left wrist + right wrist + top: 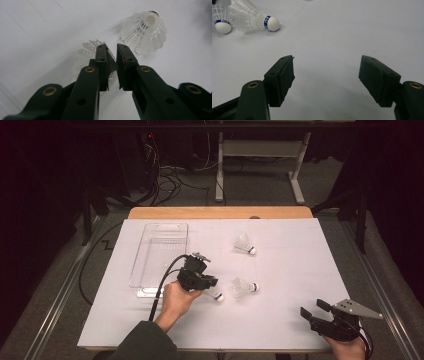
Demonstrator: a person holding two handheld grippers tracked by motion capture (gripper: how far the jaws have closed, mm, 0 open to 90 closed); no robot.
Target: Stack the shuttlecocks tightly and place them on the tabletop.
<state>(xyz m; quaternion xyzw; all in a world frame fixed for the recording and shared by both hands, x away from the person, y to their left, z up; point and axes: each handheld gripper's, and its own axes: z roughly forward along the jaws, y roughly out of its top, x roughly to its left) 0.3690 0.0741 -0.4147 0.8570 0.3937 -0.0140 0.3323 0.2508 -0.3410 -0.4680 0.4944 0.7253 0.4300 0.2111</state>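
My left gripper (112, 53) has its jaws nearly together, pinching the feather skirt of 1 shuttlecock (86, 53) lying on the white table sheet (290, 285), just right of the clear tray (150, 240). My right gripper (325, 72) rests with jaws spread wide, holding nothing.

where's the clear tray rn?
High view: the clear tray sits empty on the table's far-left part, just beyond the left gripper.
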